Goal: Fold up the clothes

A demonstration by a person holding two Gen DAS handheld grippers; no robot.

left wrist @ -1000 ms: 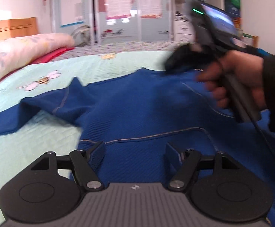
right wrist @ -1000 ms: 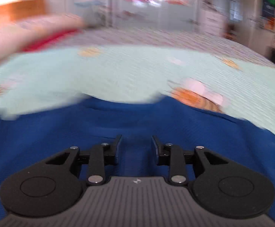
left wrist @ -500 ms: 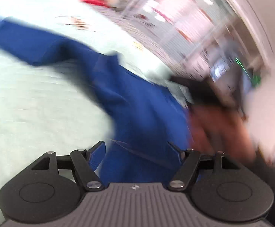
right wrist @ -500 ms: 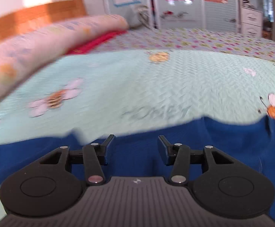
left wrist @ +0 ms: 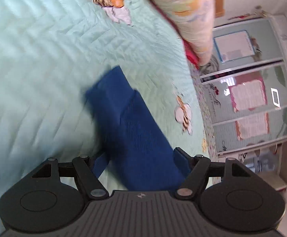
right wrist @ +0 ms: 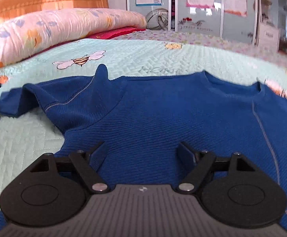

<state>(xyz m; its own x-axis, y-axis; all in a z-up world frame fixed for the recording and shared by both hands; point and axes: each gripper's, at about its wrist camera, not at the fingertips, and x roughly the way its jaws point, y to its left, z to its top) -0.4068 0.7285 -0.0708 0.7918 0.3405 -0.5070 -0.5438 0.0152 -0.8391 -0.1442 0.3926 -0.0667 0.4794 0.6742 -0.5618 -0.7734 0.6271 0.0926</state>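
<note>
**Two open grippers over a blue sweater on the bed**

Two grippers are in play above a mint-green quilted bedspread (right wrist: 21, 144) stitched with bees. A blue knit sweater (right wrist: 173, 122) lies spread flat on it, neckline toward the far side, one sleeve (right wrist: 19, 100) stretched out to the left with a raised crease near the shoulder seam.

From the right wrist view, the right gripper (right wrist: 142, 154) hangs low over the sweater's body, pointed toward the collar. Its jaws have just been opening and now stand wide apart; blue fabric lies beneath and between them, but the pads do not press on it, so nothing is held.

From the left wrist view, the camera is rolled sharply, so the room appears on its side. The left gripper (left wrist: 138, 163) stands over the sweater's sleeve (left wrist: 131, 130), which runs away from the fingers to its cuff end on the bedspread (left wrist: 35, 83). The jaws are spread, one on each side of the sleeve; whether the right-hand pad touches the cloth cannot be told, and the fabric is not pinched between them. The picture is blurred.

A floral rolled duvet (right wrist: 50, 31) lies along the wooden headboard (right wrist: 44, 2), with a red cloth (right wrist: 119, 32) peeking out beneath it. Glass wardrobe doors (right wrist: 200, 9) with pink paper sheets stand beyond the bed.
</note>
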